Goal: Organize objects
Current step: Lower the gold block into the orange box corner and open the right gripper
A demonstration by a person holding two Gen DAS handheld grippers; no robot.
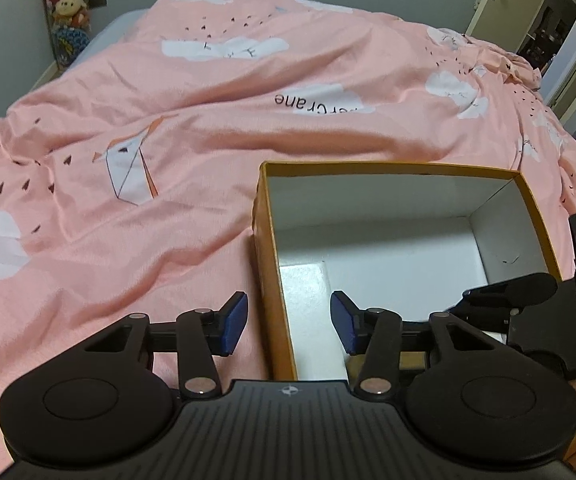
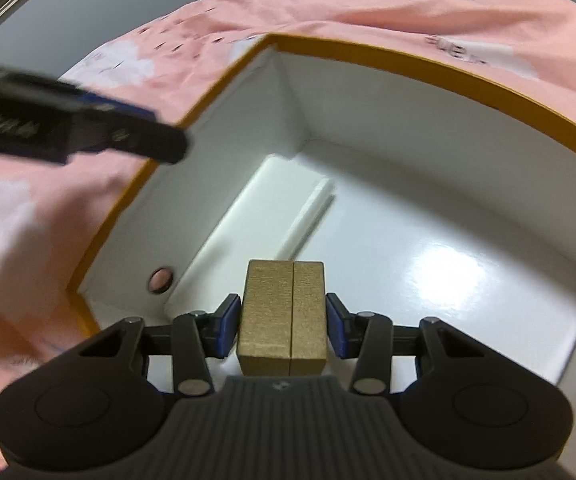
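Note:
An open orange cardboard box (image 1: 272,264) with a white inside lies on the pink bedspread (image 1: 168,120). My left gripper (image 1: 288,322) is open and empty, its fingers on either side of the box's left wall. My right gripper (image 2: 284,322) is shut on a small gold box (image 2: 282,316) and holds it inside the orange box (image 2: 407,64), just above the white floor. A flat white item (image 2: 272,208) lies on the box floor near the left wall. The right gripper also shows in the left wrist view (image 1: 511,292) over the box's right side.
The pink bedspread with white cloud prints covers the whole bed. Stuffed toys (image 1: 68,4) hang at the far left wall. An open doorway (image 1: 547,20) is at the far right. The left gripper's finger (image 2: 100,128) crosses the right wrist view at upper left.

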